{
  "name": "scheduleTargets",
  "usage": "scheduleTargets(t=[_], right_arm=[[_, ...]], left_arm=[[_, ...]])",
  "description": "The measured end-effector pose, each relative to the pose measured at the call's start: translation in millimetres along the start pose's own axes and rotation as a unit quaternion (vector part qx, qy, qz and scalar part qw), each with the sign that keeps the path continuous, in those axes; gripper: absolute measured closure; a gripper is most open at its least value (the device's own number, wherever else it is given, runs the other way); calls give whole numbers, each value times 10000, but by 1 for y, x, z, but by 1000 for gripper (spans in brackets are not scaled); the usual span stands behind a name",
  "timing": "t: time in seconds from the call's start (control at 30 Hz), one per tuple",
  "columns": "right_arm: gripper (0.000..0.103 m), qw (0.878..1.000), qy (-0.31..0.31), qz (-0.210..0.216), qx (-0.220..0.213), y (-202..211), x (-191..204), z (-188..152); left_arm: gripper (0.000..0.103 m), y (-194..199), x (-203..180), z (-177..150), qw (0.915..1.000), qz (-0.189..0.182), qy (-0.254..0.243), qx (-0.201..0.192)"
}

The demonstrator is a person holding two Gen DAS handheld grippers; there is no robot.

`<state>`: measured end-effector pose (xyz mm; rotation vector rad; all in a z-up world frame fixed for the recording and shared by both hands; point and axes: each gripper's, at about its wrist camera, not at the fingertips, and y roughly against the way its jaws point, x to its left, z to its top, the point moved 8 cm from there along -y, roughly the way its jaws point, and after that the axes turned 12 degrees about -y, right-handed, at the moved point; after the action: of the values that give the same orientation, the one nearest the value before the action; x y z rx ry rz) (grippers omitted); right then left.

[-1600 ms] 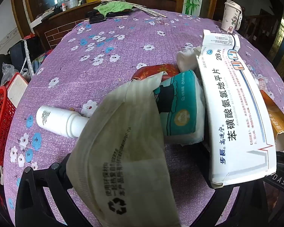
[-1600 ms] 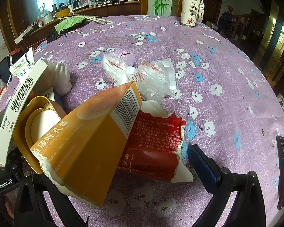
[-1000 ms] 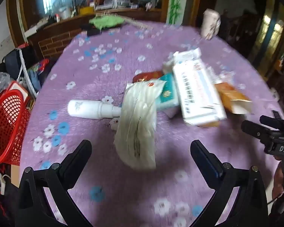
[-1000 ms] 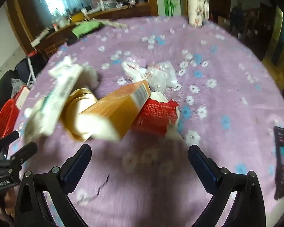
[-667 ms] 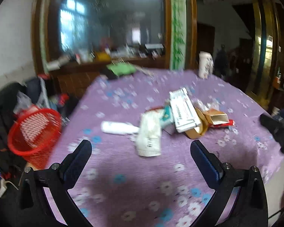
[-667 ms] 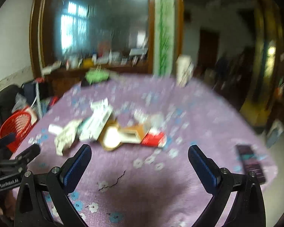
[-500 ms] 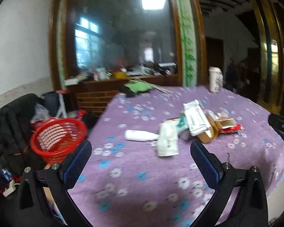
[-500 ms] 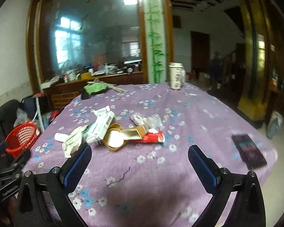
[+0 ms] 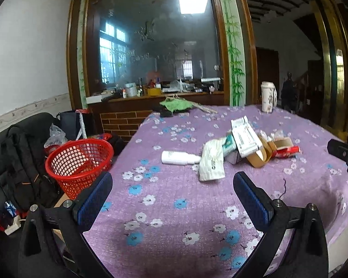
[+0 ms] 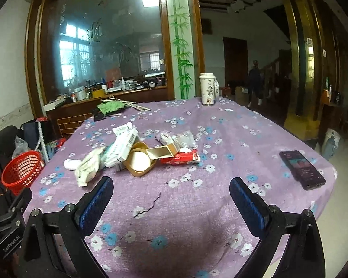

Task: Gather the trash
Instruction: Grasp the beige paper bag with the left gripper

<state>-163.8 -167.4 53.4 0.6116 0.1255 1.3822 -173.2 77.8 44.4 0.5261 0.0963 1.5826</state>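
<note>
A heap of trash lies mid-table on the purple flowered cloth (image 9: 174, 208): a white bottle (image 9: 177, 157), a beige face mask (image 9: 212, 162), a white medicine box (image 9: 246, 136), a gold round lid (image 10: 139, 162), an orange carton (image 10: 163, 150), a red wrapper (image 10: 181, 157) and crumpled clear plastic (image 10: 178, 137). A red mesh basket (image 9: 78, 162) stands on the floor left of the table. My left gripper (image 9: 172, 195) is open and empty, near the table's front edge. My right gripper (image 10: 170, 198) is open and empty, also short of the heap.
A black phone (image 10: 301, 169) lies near the table's right edge. A white patterned cup (image 10: 207, 89) stands at the far side, with a green cloth (image 10: 110, 106) and sticks at the far left. Black bags (image 9: 18, 162) crowd the floor by the basket.
Both grippers have pulled back and up from right against the trash heap to the table's near edge. The whole table and room have come into view. The trash lies as before.
</note>
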Motion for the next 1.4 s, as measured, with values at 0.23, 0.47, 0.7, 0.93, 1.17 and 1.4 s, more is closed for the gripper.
scheduleTargets(t=[0.23,0.47,0.7,0.93,1.17,1.4], right_arm=[[1,9997,188,-26,172,-9,5,-10],[1,9995,206,-34,241,-11,4,-13],[1,9992,250,-46,306,-14,6,-16],[1,9991,261,-43,325,-15,7,-16],[1,9991,270,-37,338,-16,7,-18],[1,9989,291,-25,370,-16,8,-21]], left_arm=[[0,-9,-5,-6,9998,-68,-5,178],[0,-10,-5,-9,9997,-84,-4,211],[0,-11,-5,-9,9997,-90,-13,237],[0,-11,-5,-9,9996,-80,-16,260],[0,-12,-5,-10,9996,-86,-21,276],[0,-12,-6,-11,9995,-81,-18,303]])
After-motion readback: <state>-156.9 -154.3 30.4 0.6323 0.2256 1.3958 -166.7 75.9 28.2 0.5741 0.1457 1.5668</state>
